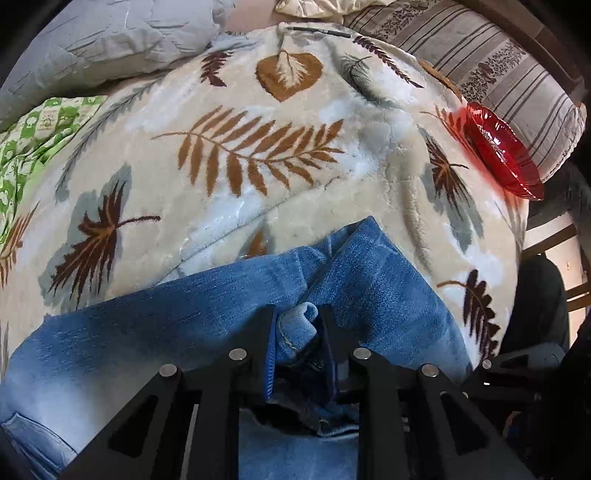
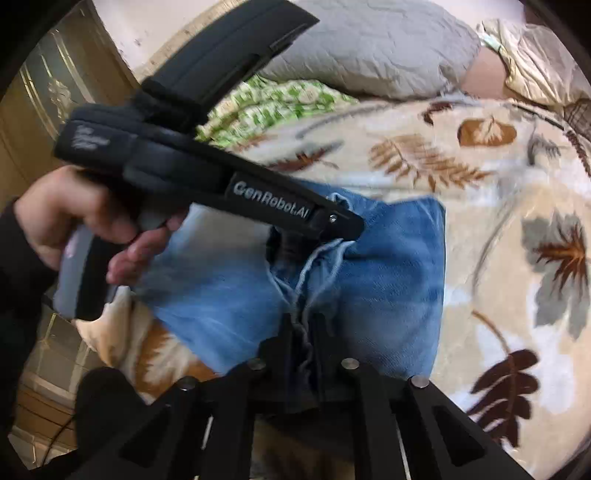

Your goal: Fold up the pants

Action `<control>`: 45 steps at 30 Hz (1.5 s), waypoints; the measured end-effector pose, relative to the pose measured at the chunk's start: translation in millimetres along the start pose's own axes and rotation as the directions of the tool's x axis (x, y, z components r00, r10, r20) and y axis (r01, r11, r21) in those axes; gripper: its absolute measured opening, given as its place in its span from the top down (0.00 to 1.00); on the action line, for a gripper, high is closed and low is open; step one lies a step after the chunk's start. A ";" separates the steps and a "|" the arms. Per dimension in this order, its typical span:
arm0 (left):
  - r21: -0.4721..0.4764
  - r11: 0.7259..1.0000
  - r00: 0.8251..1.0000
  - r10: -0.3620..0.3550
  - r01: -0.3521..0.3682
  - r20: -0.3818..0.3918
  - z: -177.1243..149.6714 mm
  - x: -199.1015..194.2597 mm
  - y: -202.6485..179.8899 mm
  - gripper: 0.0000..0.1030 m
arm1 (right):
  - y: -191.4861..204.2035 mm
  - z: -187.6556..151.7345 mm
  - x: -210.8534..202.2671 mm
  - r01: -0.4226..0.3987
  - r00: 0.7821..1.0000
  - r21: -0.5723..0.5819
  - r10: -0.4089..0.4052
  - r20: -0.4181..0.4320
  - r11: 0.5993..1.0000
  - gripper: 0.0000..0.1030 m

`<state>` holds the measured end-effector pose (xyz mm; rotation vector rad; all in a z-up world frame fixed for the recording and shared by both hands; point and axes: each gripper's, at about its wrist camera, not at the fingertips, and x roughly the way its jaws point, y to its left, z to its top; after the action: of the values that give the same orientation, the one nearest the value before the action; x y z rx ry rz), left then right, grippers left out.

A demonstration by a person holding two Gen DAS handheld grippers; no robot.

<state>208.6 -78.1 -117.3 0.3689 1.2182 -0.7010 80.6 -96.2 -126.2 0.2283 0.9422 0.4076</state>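
Tongs, left (image 1: pixel 297 325) and right (image 2: pixel 304 332), pinch the blue denim pants (image 2: pixel 388 266); lay both edges down level together on the leafy blanket (image 1: pixel 258 155).

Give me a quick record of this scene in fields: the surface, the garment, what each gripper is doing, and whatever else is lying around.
surface: leaf-print blanket spread over a bed
garment: blue jeans, bunched, lying on the blanket
left gripper: fingers closed on a fold of denim
right gripper: fingers closed on a bunched fold of the jeans
hand: grips the left gripper's handle, seen from the right wrist view
other items: red glass dish near the blanket's edge; green patterned cloth; grey pillow
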 end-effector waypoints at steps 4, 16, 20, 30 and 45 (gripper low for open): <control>-0.020 0.999 0.999 0.037 -0.037 0.025 0.7 -15.5 -2.4 0.51 | -5.6 4.3 -4.5 -0.027 1.000 0.037 0.027 -0.003 0.999 0.74; -0.183 0.974 0.974 0.166 -0.137 0.153 -51.1 -111.0 -1.8 0.14 | -25.9 15.3 -94.7 0.031 0.993 -0.120 -0.016 0.121 0.992 0.24; -0.323 0.941 0.983 0.143 -0.100 0.112 -72.9 -85.5 -0.1 0.14 | -46.4 10.4 -78.4 0.050 0.999 -0.164 -0.046 0.029 0.985 0.24; -0.464 0.882 0.995 -0.050 0.085 0.087 -92.6 -23.8 -12.8 0.21 | -64.3 2.8 -17.4 -0.048 0.989 -0.087 0.035 -0.143 0.995 0.30; -0.150 0.987 0.938 0.005 0.051 0.347 -83.1 -97.7 -21.9 0.91 | -36.5 6.0 -37.4 -0.021 1.000 -0.096 0.023 0.021 0.995 0.84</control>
<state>116.7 -15.2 -49.9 0.0929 0.9344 -0.6533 74.8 -145.4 -108.5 0.1556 0.8971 0.4686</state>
